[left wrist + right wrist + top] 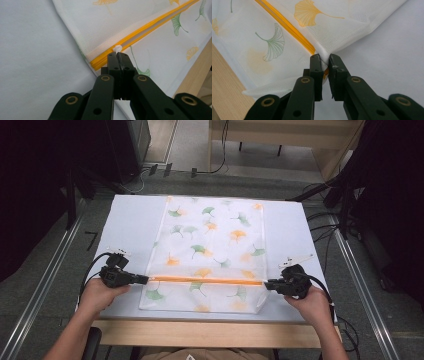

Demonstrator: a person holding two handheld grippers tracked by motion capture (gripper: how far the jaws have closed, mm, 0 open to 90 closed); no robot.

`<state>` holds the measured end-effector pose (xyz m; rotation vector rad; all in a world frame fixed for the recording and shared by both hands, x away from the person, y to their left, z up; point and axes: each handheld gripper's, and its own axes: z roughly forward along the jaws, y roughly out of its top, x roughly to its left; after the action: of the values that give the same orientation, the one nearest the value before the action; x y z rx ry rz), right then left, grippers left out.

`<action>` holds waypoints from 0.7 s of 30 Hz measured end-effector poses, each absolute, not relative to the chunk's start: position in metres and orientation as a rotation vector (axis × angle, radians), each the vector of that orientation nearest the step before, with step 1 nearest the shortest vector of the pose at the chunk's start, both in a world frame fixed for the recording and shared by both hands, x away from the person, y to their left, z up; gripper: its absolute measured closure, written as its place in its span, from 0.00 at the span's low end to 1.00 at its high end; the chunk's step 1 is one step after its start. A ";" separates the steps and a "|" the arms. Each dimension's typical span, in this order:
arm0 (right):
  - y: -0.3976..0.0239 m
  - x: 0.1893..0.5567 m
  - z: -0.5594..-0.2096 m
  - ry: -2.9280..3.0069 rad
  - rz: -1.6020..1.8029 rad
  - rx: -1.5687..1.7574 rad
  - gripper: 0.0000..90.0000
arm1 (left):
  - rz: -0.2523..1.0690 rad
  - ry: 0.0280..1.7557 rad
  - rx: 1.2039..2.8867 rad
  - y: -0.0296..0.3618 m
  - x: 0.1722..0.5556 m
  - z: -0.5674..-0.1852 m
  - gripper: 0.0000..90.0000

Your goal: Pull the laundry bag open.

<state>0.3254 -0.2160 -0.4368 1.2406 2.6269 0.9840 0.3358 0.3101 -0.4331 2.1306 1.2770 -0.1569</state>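
A white mesh bag [210, 245] printed with green and orange ginkgo leaves lies flat on the table. An orange zipper [205, 280] runs across it near the front. My left gripper [145, 279] is at the zipper's left end, its jaws pressed together on the small white zipper pull [117, 47]. At the right end, my right gripper [267, 283] pinches a fold of the bag's edge [325, 62] where the zipper [287, 25] stops. In the left gripper view, the left gripper [117, 55] points along the zipper [150, 25]. The right gripper [325, 60] holds bunched fabric.
The bag rests on a white tabletop [130, 230] with a wooden front edge [210, 332]. Metal rails [45, 285] run along both sides on the floor. Cables [325, 225] and dark equipment stand to the right and back left.
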 end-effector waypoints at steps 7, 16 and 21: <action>-0.216 0.326 -0.437 2.629 0.978 1.243 0.93 | -0.160 1.279 2.132 0.310 0.336 -0.433 1.00; -0.216 0.325 -0.437 2.630 0.973 1.252 0.93 | -0.159 1.282 2.131 0.308 0.336 -0.433 1.00; -0.216 0.326 -0.438 2.632 0.971 1.253 0.93 | -0.160 1.280 2.131 0.308 0.336 -0.433 1.00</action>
<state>0.3256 -0.2163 -0.4377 1.2525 2.6317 0.9713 0.3361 0.3083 -0.4335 2.1305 1.2797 -0.1597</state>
